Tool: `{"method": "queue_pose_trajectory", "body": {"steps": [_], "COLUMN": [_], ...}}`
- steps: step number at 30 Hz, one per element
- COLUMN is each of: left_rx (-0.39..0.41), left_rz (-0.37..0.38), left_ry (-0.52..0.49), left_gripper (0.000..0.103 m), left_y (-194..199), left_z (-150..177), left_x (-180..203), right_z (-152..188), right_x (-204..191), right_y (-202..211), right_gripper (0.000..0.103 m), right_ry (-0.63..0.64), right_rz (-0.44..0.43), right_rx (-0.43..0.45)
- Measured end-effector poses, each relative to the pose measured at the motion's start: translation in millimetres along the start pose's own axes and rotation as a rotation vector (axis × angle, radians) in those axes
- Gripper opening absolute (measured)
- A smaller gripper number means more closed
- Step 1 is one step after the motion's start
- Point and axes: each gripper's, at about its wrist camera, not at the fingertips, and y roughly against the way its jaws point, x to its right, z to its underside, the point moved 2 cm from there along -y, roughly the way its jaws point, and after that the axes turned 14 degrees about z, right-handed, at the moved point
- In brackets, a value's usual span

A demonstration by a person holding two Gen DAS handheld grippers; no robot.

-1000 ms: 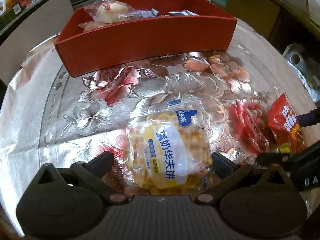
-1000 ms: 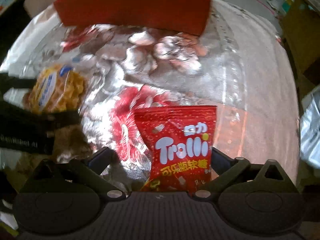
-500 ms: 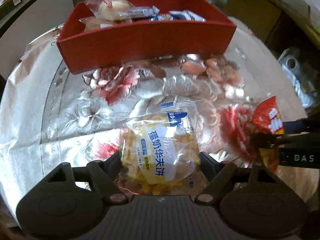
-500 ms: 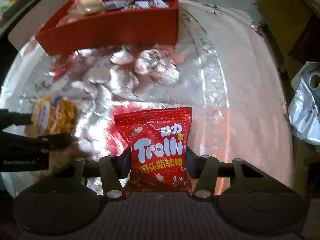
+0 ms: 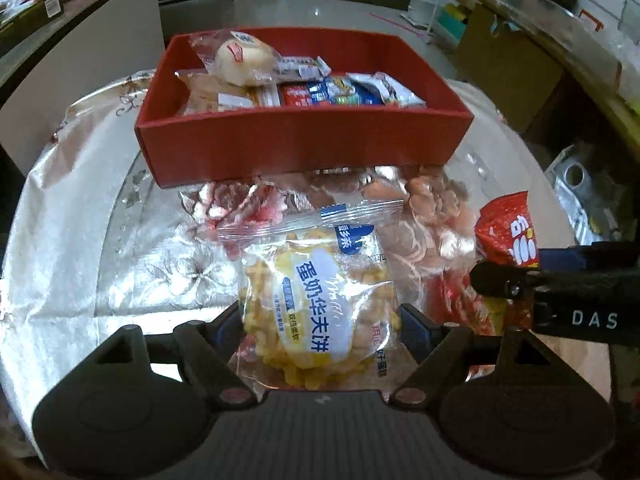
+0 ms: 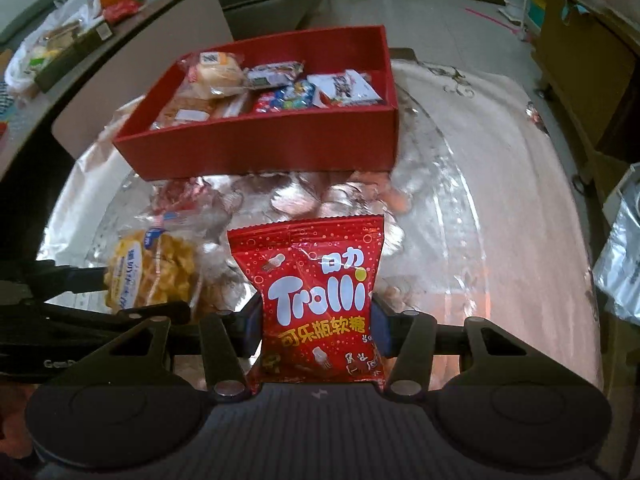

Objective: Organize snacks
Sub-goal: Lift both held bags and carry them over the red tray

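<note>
On the shiny flowered tablecloth (image 5: 80,208), seen from the left wrist, the left gripper (image 5: 320,316) is pinching a clear waffle pack (image 5: 316,300) by its sides, pads pressing in at both edges. The pack's long axis runs straight ahead along the fingers, toward the red box (image 5: 304,148), which lies directly in front and higher in the frame, its near wall broadside to the tool. Buns and small packets fill the box's left and middle; a bare strip shows along the far right wall. At the right edge, the right gripper (image 5: 504,284) sits just beside the pack, holding a red bag (image 5: 508,232).

In the right-wrist view, the right gripper (image 6: 316,320) is clamped on the Trolli bag (image 6: 316,296), squeezing its waist so the sides pucker. The bag stands lengthwise along the fingers, pointing at the box (image 6: 264,148), which lies ahead and slightly left. The box's right end looks least crowded and seems nearer to this hand. The left gripper (image 6: 104,292) with the waffle pack (image 6: 152,272) is close on the left, so the two tools have little room sideways; the cloth between bags and box is open.
</note>
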Motion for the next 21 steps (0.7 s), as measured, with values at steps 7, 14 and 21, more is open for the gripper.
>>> {"method": "queue_pose_trajectory", "body": {"steps": [7, 14, 21], "left_rx": [0.084, 0.161, 0.206], "left_rz": [-0.005, -0.029, -0.047], "left_ry": [0.006, 0.025, 0.023], "left_gripper": [0.073, 0.073, 0.073], "left_y": [20, 32, 34], "left_z": [-20, -45, -66], "left_x": [-1, -6, -6], "right_z": [-19, -45, -67], "right_x": [-6, -11, -10], "right_y": [11, 24, 26], "right_gripper": [0.060, 0.060, 0.060], "right_ry": [-0.006, -0.029, -0.055], "right_rz": [-0.024, -0.052, -0.065], "right_rx": [0.050, 0.120, 0.157]}}
